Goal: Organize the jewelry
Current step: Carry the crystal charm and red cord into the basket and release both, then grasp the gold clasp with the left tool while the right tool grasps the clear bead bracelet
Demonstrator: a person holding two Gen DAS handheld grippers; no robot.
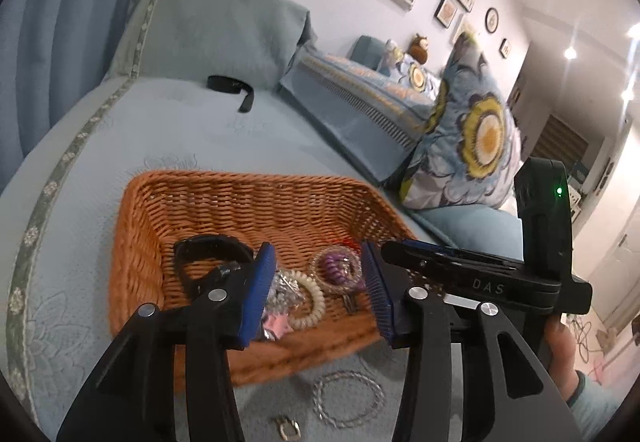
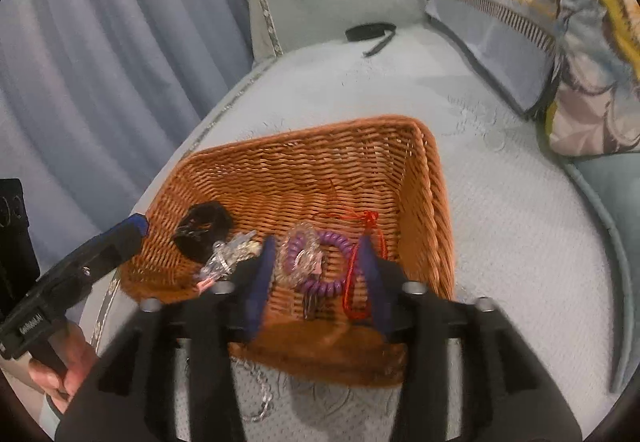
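Observation:
An orange wicker basket point(image 1: 256, 193) point(image 2: 304, 161) sits on the pale blue bed. It holds a black band point(image 1: 208, 246) point(image 2: 208, 230), a cream coil tie point(image 1: 316, 298), a purple coil tie point(image 1: 338, 268) point(image 2: 324, 262), clear sparkly pieces point(image 2: 228, 258) and a red cord point(image 2: 360, 258). My left gripper point(image 1: 320, 294) is open and empty above the basket's near side. My right gripper point(image 2: 320, 282) is open and empty over the purple tie. A silver chain point(image 1: 348, 398) point(image 2: 260, 398) lies on the bed in front of the basket. A small metal clasp point(image 1: 288, 428) lies near it.
A black strap point(image 1: 234, 87) point(image 2: 372, 33) lies on the bed far behind the basket, near the grey-green pillow point(image 1: 216, 29). A flowered cushion point(image 1: 468, 137) and folded quilt point(image 1: 360, 93) stand to the right. Blue curtains point(image 2: 100, 41) hang on the left.

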